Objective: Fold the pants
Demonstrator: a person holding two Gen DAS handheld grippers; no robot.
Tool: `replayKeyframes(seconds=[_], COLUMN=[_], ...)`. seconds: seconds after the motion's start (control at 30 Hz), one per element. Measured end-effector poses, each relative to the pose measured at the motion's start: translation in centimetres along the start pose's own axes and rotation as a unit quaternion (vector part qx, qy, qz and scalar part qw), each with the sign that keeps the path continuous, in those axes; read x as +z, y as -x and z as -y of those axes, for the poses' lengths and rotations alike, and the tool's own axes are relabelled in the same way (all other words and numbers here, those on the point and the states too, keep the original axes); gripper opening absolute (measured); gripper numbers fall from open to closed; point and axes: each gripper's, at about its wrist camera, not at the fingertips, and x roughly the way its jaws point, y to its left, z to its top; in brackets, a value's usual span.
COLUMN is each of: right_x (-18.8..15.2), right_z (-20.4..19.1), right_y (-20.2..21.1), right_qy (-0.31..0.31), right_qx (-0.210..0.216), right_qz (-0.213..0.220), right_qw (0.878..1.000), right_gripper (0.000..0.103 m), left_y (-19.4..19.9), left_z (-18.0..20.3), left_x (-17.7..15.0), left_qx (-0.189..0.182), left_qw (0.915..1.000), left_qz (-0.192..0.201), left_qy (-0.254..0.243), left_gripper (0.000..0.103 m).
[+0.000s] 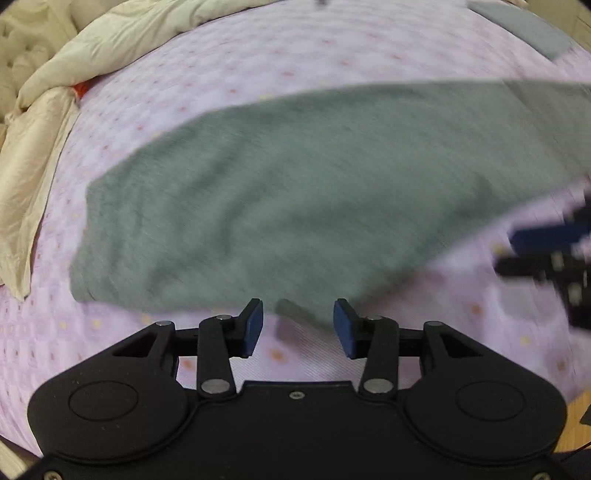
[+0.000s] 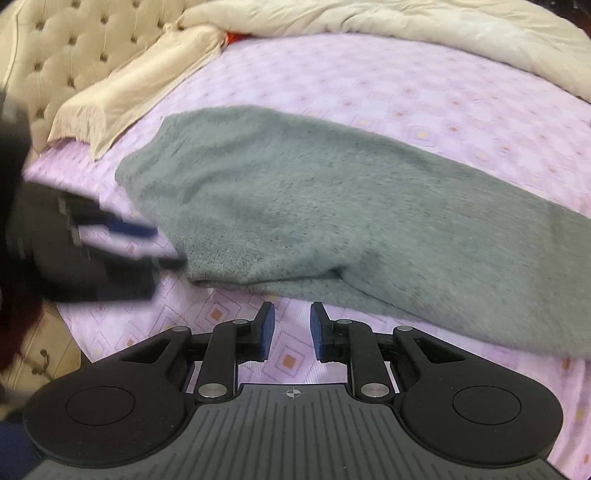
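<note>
Your left tongs (image 1: 298,328) and right tongs (image 2: 292,330) both hang open and empty, aimed down at the bed (image 2: 406,96), just short of the near edge of the grey pants (image 2: 314,206). The pants lie flat on the lilac sheet, already doubled lengthwise, their long axis running across in front of you. Both tongs sit about equally near that edge, the left toward the wider end.

Cream duvet (image 2: 443,33), tufted headboard (image 2: 74,44), perhaps a grey mat (image 1: 524,29).
</note>
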Motion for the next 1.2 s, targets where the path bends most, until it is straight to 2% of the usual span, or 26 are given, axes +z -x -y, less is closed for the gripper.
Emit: replayKeyframes(seconds=[0.07,0.17,0.27,0.4,0.63,0.9,1.03,1.2], right_x=[-0.8,-2.1,-3.3,-4.4,-4.8,-4.5,-4.4,-4.1], right_z=[0.4,1.1,1.6,2.0,2.5,1.6,0.6,-0.4], right_y=[0.7,1.8,3.1,4.1,5.3,4.3,3.9,3.4], right_qy=[-0.004,-0.002,-0.003,0.008,0.007,-0.023,-0.027,-0.034], right_qx=[0.001,0.002,0.007,0.011,-0.003,-0.016,-0.017,-0.019], right_qz=[0.009,0.015,0.015,0.007,0.008,0.01,0.015,0.019], right_qw=[1.0,1.0,1.0,1.0,1.0,1.0,0.999,0.999], right_gripper=[0.021,0.021,0.021,0.021,0.021,0.021,0.021,0.021], left_y=[-0.1,-0.8,-1.8,-2.7,-3.9,-3.6,-2.6,-2.4], left_z=[1.4,2.0,2.1,1.6,0.9,0.0,-1.4,-2.0], left_x=[-0.9,-1.6,-1.7,-1.6,-1.7,-2.3,-2.6,-2.8], left_qx=[0.006,0.009,0.029,0.043,0.04,0.037,0.017,0.002], left_qw=[0.9999,0.9983,0.9957,0.992,0.9851,0.9835,0.9803,0.983], left_qz=[-0.004,-0.019,-0.028,-0.025,-0.018,0.014,0.026,0.033], left_qy=[0.01,0.054,0.083,0.116,0.166,0.176,0.195,0.181], left_gripper=[0.052,0.052,0.052,0.052,0.052,0.054,0.054,0.054])
